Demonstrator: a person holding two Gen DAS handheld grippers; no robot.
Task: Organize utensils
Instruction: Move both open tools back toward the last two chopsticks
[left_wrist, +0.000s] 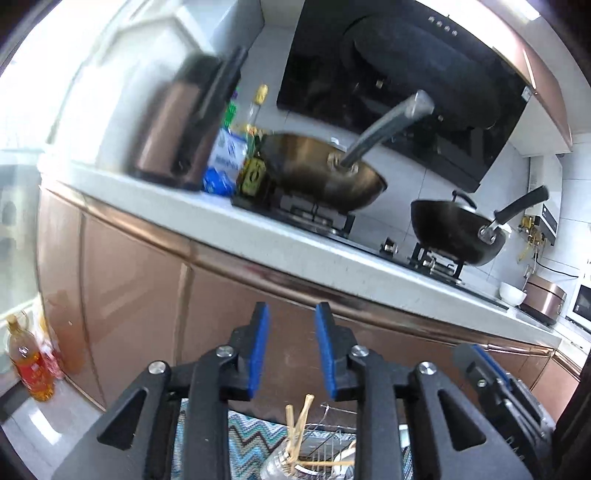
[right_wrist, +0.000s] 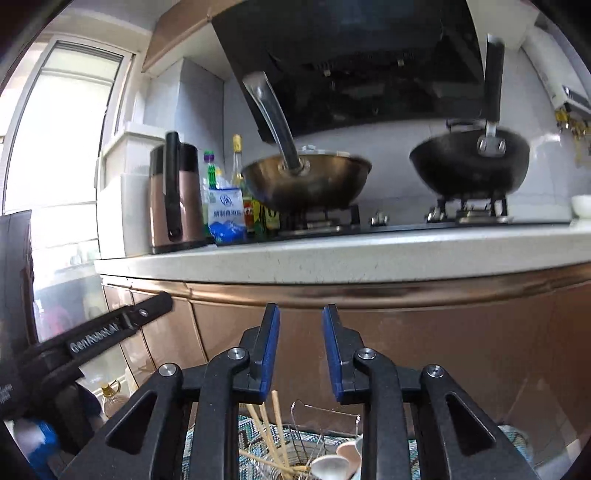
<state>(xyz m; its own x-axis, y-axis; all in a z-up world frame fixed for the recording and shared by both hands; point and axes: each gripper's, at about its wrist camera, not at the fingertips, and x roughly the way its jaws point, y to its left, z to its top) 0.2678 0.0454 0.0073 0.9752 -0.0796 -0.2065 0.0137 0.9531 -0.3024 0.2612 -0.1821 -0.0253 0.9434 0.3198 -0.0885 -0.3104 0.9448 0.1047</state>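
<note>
My left gripper (left_wrist: 291, 314) is open and empty, raised in front of the brown cabinet doors. My right gripper (right_wrist: 301, 315) is open and empty too, at about the same height. Below both, at the bottom edge, wooden chopsticks (left_wrist: 300, 424) stand in a clear holder beside a wire rack (left_wrist: 332, 432). In the right wrist view the chopsticks (right_wrist: 275, 435) lean left of the wire rack (right_wrist: 321, 424), with white spoons (right_wrist: 332, 463) lying in it. The left gripper's body (right_wrist: 99, 328) shows at the left of the right wrist view.
A white countertop (right_wrist: 369, 251) runs above the cabinets. On it stand a brass wok (right_wrist: 306, 181), a black wok (right_wrist: 469, 166), a brown kettle (right_wrist: 173, 195), a salt bag (right_wrist: 226, 214) and bottles. An oil bottle (left_wrist: 31, 365) stands on the floor. A zigzag mat (left_wrist: 251, 439) lies under the rack.
</note>
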